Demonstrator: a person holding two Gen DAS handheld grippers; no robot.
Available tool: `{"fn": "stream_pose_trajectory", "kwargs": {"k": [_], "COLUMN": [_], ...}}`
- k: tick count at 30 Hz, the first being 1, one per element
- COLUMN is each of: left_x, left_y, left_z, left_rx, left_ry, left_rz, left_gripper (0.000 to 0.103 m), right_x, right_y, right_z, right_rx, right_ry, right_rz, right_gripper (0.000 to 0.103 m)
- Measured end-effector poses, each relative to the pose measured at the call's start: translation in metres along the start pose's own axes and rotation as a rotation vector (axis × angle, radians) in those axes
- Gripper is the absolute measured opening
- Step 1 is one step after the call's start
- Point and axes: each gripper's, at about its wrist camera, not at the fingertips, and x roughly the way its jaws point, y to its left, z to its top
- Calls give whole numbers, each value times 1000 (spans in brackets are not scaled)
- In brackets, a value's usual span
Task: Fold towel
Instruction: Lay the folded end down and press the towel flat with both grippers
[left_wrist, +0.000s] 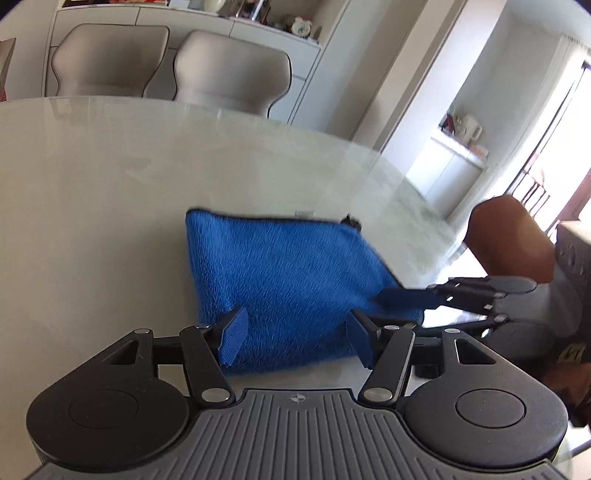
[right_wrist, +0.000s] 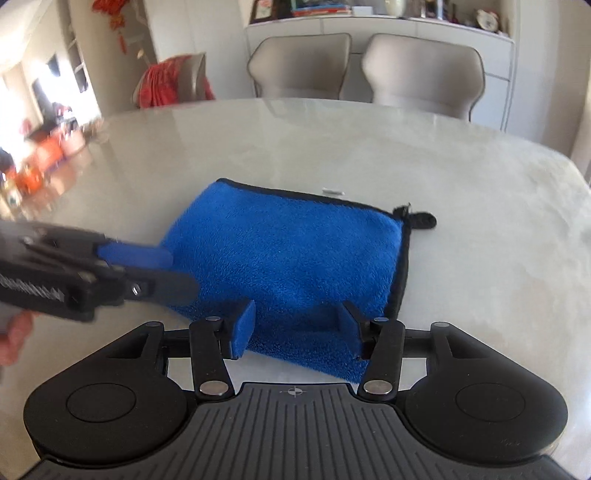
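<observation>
A blue towel with black trim lies folded into a small rectangle on the pale table; it also shows in the right wrist view, with a black loop tag at its far right corner. My left gripper is open, its blue pads over the towel's near edge, holding nothing. My right gripper is open over the towel's near edge, empty. The right gripper shows at the towel's right side in the left wrist view, and the left gripper at its left side in the right wrist view.
Two grey chairs stand at the table's far side before a white cabinet. A chair with red cloth stands at the far left. A brown chair is off the right edge.
</observation>
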Motion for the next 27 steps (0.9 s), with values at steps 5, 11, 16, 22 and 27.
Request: {"fn": "stream_pose_trajectory", "kwargs": {"k": [5,11,16,22,27], "left_x": [-2,-9,20,48,59], "left_y": [2,17,27,31,24], "left_z": [0,28,54,59,60], "left_rx": [37,42,58,60,129], "left_ry": [14,-67,-43,-29,-30], "left_rz": [6,0,15,11,19], "left_gripper": [62,63,63,63,65], "right_x": [-4,-9,0,5,3], "right_y": [-1,8,8,2,0], "right_z": [-9,-1,11,5,-2], "right_rx": [-7,-45,-62,-41,-40], "right_ry": [-11,-4,-23,-5,-24], "right_rz": [-23,-55,-38,-33,-30], "right_gripper": [50,52,57,60,61]}}
